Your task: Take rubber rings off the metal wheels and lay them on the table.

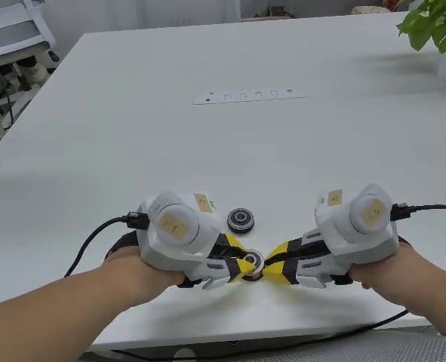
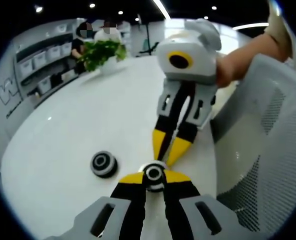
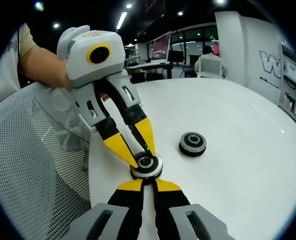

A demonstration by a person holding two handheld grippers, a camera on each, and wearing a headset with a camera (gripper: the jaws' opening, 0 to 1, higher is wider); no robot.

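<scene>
Grippers met nose to nose near the front edge of the white table, both over one metal wheel. Left hand-held gripper was clamped on that wheel: in its own view the wheel sat between the two yellow tips. Right hand-held gripper had its jaws drawn close together, tips against the wheel's rim on the opposite side; could not tell whether they actually pinched anything. The wheel was at table level; contact with the surface was not clear.

Second wheel lay flat on the table just beyond the grippers, apart from both, with its black rubber ring on.

Socket strip lay well apart, mid-table. Potted plant stood at the far right corner. A mesh chair back showed beside the table.
</scene>
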